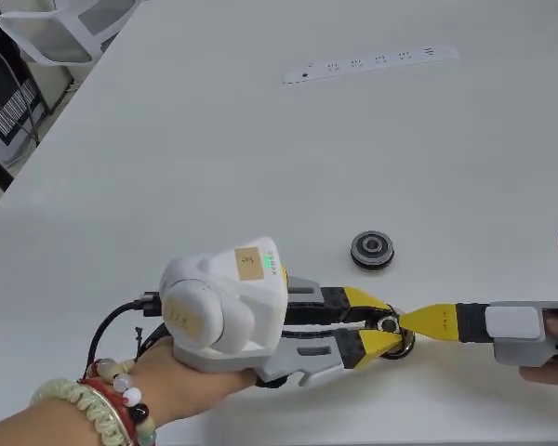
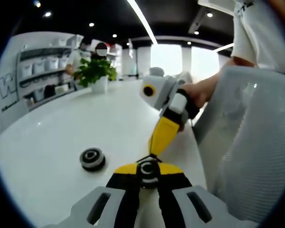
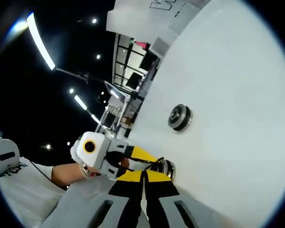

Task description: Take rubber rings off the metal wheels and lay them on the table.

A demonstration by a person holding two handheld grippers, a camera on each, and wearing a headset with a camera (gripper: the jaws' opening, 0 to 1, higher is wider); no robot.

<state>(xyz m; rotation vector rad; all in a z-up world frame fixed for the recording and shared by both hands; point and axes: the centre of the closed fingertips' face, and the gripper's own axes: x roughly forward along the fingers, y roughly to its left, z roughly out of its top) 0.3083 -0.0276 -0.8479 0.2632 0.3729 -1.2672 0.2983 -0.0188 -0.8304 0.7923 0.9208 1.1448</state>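
Observation:
A small metal wheel (image 1: 400,346) with a black rubber ring sits between the yellow jaws of my left gripper (image 1: 391,327), which is shut on it just above the table near the front edge. In the left gripper view the wheel (image 2: 148,172) is clamped between both tips. My right gripper (image 1: 405,322) comes in from the right with its jaws together, pinching the ring at the wheel's rim; its tip (image 2: 153,153) meets the top of the wheel. A second wheel (image 1: 372,249) with its ring on lies flat on the table just beyond, also visible as a wheel (image 3: 179,117) lying flat.
A white power strip (image 1: 372,63) lies far back on the white table (image 1: 214,149). A white chair (image 1: 65,28) stands off the table's left edge at the top left. A potted plant (image 2: 95,71) and shelves stand far behind.

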